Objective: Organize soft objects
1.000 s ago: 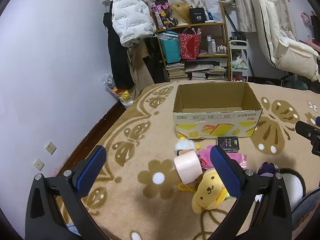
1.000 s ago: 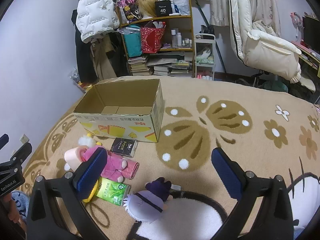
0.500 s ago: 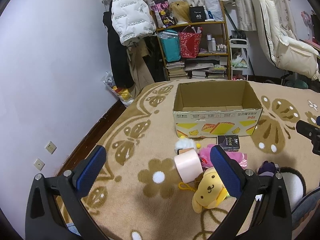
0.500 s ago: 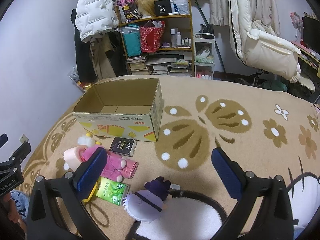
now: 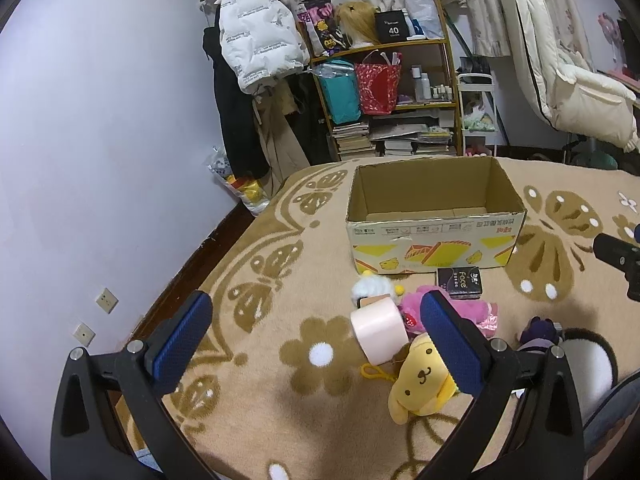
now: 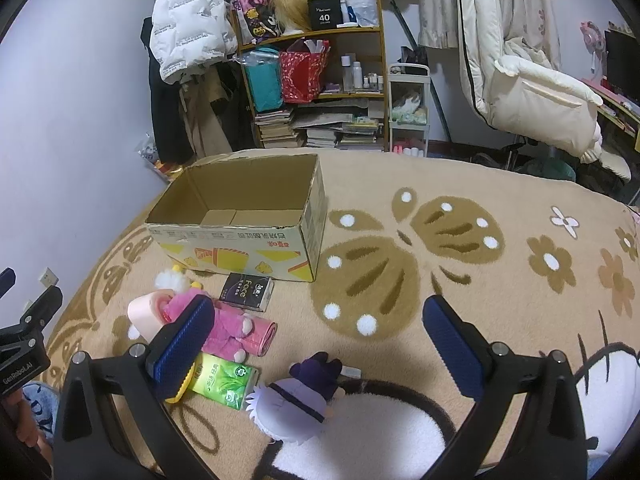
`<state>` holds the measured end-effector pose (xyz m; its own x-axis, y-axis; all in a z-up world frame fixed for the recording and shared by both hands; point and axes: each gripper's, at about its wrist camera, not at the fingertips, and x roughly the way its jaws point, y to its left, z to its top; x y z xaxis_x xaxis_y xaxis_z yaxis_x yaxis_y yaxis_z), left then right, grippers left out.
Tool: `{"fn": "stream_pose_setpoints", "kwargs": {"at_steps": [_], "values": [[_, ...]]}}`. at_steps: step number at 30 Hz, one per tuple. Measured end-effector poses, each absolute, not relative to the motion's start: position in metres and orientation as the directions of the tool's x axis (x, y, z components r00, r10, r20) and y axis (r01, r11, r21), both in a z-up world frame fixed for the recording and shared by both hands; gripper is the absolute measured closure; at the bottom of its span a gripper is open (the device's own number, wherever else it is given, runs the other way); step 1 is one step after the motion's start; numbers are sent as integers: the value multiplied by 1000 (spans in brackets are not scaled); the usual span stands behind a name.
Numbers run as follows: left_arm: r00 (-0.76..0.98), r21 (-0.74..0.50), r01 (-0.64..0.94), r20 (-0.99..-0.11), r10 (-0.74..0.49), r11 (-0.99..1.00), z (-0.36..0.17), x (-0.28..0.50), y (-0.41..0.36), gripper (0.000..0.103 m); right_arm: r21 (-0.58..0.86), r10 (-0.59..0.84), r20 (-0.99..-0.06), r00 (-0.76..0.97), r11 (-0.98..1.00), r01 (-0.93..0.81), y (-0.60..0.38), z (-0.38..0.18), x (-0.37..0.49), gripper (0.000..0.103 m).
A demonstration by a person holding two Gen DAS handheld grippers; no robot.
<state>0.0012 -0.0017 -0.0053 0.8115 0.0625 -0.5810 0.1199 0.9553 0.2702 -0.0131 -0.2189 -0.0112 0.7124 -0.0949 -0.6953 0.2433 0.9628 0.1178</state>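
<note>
An open cardboard box stands on the patterned blanket, nothing visible inside. In front of it lies a cluster of soft toys: a yellow dog plush, a pink plush, a white fluffy toy, a pale pink roll and a purple-hatted plush. Two tissue packs lie among them, a black one and a green one. My left gripper is open above the blanket, left of the toys. My right gripper is open over the purple-hatted plush.
A cluttered shelf with bags and books, and hanging coats, stand behind the bed. A wall runs along the left. A cream duvet hangs at the right. The blanket spreads wide to the right of the box.
Both views have drifted very slightly; the objects lie where they did and both grippers stay open.
</note>
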Motion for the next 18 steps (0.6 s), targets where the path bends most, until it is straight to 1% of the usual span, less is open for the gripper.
{"fn": "stream_pose_setpoints", "kwargs": {"at_steps": [18], "values": [[800,270,145,-598,48,952,-4,4,-3,0,111,-95,-700,707,965,240,-220,-13,-13,0]]}}
